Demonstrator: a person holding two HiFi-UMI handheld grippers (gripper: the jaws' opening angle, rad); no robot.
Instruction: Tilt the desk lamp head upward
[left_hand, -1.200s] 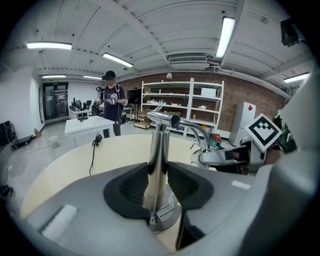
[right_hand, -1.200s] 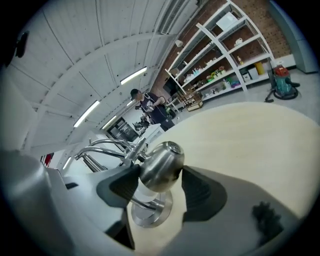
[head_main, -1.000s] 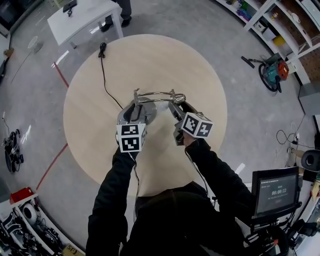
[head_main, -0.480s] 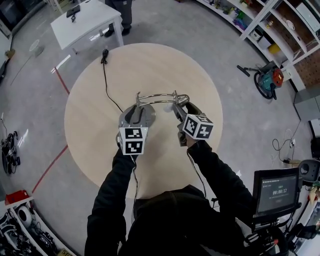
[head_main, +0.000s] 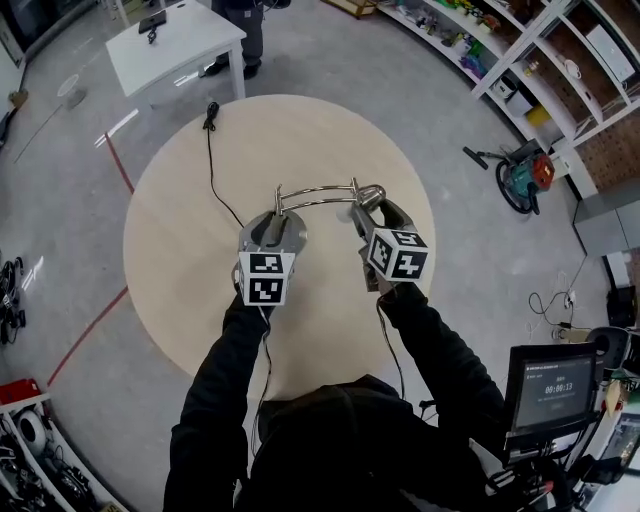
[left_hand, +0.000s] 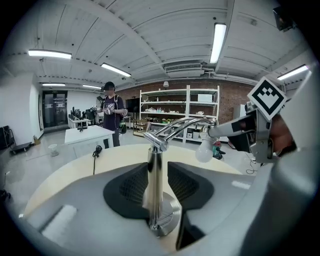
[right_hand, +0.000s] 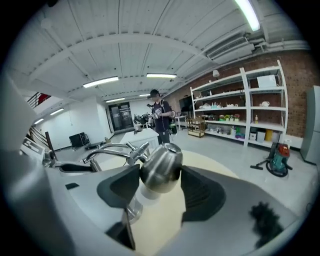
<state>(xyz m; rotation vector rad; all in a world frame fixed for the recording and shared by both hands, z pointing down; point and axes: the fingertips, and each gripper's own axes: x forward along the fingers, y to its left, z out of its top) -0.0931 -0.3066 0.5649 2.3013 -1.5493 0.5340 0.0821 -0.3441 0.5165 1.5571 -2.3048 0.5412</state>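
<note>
While our left gripper (head_main: 272, 232) stays clamped on the lamp post (left_hand: 155, 175) mid-table (head_main: 190, 190), our right gripper (head_main: 372, 212), closed on the lamp head (right_hand: 161, 167), has carried it slightly farther right, so we judge tilting underway.

Overhead, the left gripper (head_main: 272, 229) hides the base of the desk lamp (head_main: 370, 193).
</note>
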